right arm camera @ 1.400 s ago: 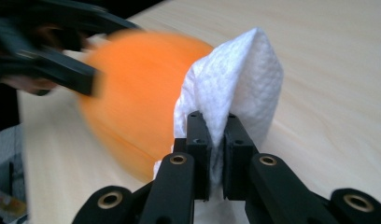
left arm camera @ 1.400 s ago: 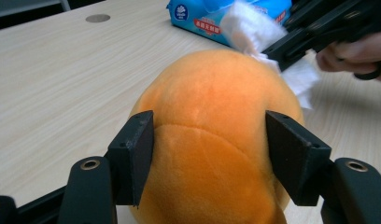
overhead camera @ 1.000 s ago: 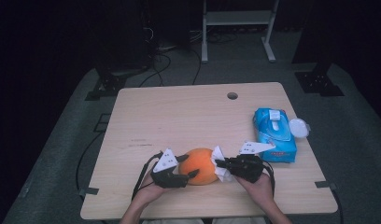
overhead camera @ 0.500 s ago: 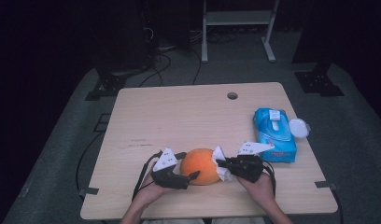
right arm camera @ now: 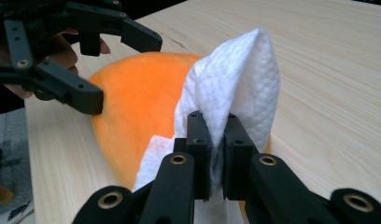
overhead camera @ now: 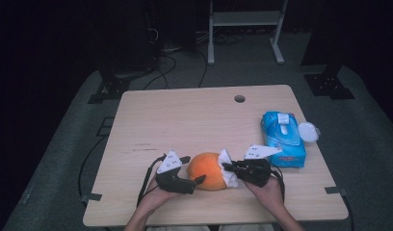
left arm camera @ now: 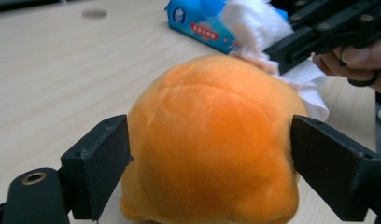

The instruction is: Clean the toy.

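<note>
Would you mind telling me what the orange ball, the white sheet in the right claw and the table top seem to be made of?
The orange ball looks like soft plush: a matt, fuzzy nap with a faint seam line. The white sheet seems to be a wet wipe or paper tissue, judging by its embossed, quilted texture and limp folds. The table top appears to be pale wood or wood-look laminate, with fine straight grain and a dull finish.
</note>
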Motion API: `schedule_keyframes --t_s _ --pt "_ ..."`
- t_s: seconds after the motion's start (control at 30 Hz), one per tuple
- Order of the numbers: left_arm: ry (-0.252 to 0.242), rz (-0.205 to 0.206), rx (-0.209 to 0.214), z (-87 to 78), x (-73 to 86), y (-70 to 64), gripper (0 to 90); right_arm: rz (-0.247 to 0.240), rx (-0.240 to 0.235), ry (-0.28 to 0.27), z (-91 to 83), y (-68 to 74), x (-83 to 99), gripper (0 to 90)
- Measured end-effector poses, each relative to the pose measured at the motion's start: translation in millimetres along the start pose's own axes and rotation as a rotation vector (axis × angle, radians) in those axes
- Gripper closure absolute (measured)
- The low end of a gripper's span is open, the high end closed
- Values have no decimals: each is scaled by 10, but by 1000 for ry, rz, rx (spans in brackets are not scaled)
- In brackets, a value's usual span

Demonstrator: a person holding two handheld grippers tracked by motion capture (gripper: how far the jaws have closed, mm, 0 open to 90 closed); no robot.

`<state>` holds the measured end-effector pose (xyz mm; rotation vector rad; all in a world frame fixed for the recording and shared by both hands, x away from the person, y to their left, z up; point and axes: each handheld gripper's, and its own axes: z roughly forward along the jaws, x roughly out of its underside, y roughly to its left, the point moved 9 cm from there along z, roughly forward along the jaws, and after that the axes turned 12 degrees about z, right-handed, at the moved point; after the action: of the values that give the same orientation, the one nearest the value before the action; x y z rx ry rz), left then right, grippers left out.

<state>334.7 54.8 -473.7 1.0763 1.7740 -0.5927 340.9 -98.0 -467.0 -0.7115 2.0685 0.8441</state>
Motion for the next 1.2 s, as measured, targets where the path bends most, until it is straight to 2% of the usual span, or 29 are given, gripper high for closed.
schedule_keyframes --t_s 0.03,0.07,0.1,0.13,0.17,0.27,0.33,0.37,0.4,0.47,0.53,0.57,0.6,0.63,0.7,0.73,0.77,0.8,0.83,0.87,0.9,0.93,0.97,1.0,1.03,1.07,1.13,1.17,1.2 --pt "-15 -5 32 9 2 -29 190 0 3 -1 -7 2 -4 830" --pt "-15 -5 32 9 2 -29 268 -1 -4 -7 -12 41 -21 830" --pt "-14 16 32 17 5 -46 268 -1 -4 -7 -12 41 -21 830" --pt "-5 72 29 27 3 -76 315 -14 -8 -9 -11 80 -37 829" --pt "-9 133 38 28 -31 -129 353 -61 -37 -18 -8 232 -95 829" --pt "-11 176 33 25 -64 -171 340 -100 -36 -15 0 307 -150 830" --pt "-18 163 31 17 -67 -158 267 -90 -22 -5 12 252 -123 830" --pt "-26 111 12 4 -69 -102 213 -83 -13 1 22 204 -92 831" --pt "-26 111 12 4 -69 -102 168 -66 -7 6 28 155 -59 832" --pt "9 24 2 -11 -16 -36 114 -27 -20 4 15 92 -25 832" --pt "25 -6 10 -9 12 -29 134 -29 -14 6 6 79 -22 832" --pt "31 -26 30 -4 32 -38 218 -34 -7 6 -9 107 -37 831" --pt "15 46 44 -4 24 -82 276 -45 -9 2 -17 149 -57 831" --pt "15 46 44 -4 24 -82 326 -60 -20 -3 -21 205 -85 831" --pt "-18 177 50 -6 -83 -176 374 -83 -62 -19 -34 343 -153 830" --pt "-18 177 50 -6 -83 -176 384 -83 -62 -19 -34 343 -153 830" --pt "-20 254 54 12 -123 -263 384 -113 -70 -29 -38 415 -221 830" --pt "-25 264 53 15 -134 -287 378 -120 -64 -26 -39 417 -237 830" --pt "-25 264 53 15 -134 -287 357 -120 -64 -26 -39 417 -237 830" --pt "-29 233 45 9 -138 -269 357 -120 -54 -20 -37 395 -237 830" --pt "-30 215 42 7 -137 -253 287 -107 -39 -9 -27 334 -204 831" --pt "-29 173 36 3 -128 -216 191 -97 -20 5 -12 260 -145 832" --pt "-3 78 16 13 -75 -129 135 -76 -29 10 -9 216 -102 832" --pt "9 22 26 24 -41 -105 120 -62 -36 10 -13 199 -87 832" --pt "9 22 26 24 -41 -105 120 -52 -33 14 -16 188 -76 832" --pt "17 -48 65 53 -2 -107 141 -62 -24 19 -23 187 -75 832" --pt "12 -19 82 47 -3 -133 248 -68 -24 17 -35 228 -97 832" --pt "9 28 67 43 -18 -146 248 -68 -24 17 -35 228 -97 832" --pt "-14 116 59 23 -82 -194 343 -87 -63 13 -48 356 -136 831"
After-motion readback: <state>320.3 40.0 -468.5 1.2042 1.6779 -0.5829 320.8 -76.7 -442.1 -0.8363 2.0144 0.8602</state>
